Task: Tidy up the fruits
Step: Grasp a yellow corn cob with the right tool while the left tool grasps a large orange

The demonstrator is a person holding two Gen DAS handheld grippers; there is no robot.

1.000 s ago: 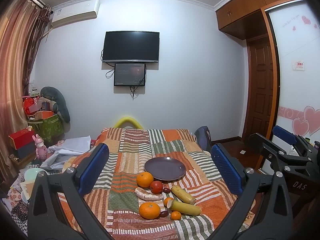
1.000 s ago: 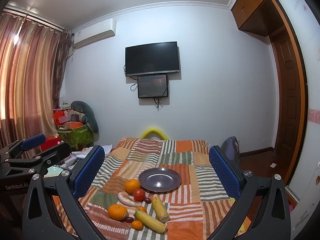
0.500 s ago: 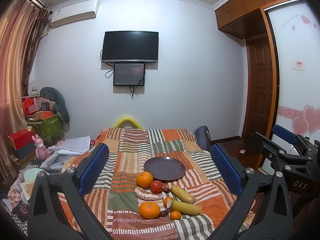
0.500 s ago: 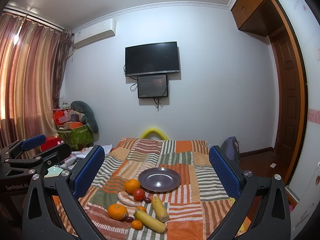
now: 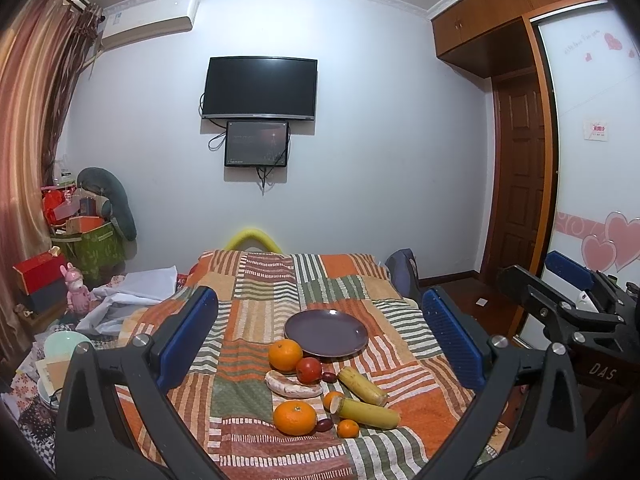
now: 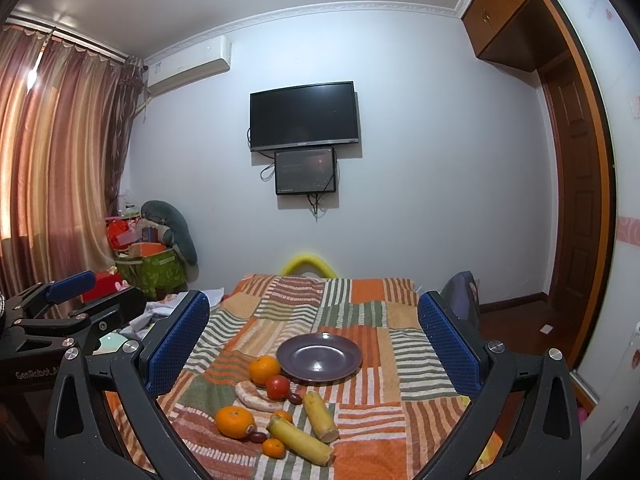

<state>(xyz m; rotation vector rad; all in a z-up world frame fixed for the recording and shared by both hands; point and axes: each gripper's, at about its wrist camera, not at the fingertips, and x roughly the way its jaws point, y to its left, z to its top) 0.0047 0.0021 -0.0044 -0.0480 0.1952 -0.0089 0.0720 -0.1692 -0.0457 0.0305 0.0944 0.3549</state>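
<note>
Both grippers hover above the near edge of the patchwork blanket (image 5: 256, 312), nothing held. Left gripper (image 5: 320, 336) jaws wide; right gripper (image 6: 314, 344) jaws wide too.

Fruit sits in a loose cluster near-centre, just near of the empty purple plate (image 5: 326, 334). Far orange (image 5: 285, 355) touches the plate's near-left rim w/ a tomato (image 5: 309, 370) beside it. Near orange (image 5: 295, 417) lies at the near left; 2 corn cobs (image 5: 362, 386) to the right; pale sweet potato (image 5: 292, 386) btwn the oranges. Small mandarin (image 5: 347, 428) nearest, plus dark dates.

Handling, prob.: oranges firm, round, light, will roll on soft bedding, so grip across the widest part. Tomato squashes easily, gentle squeeze. Cobs stiff; take mid-length, across the narrow axis. Dates tiny, may slip.
</note>
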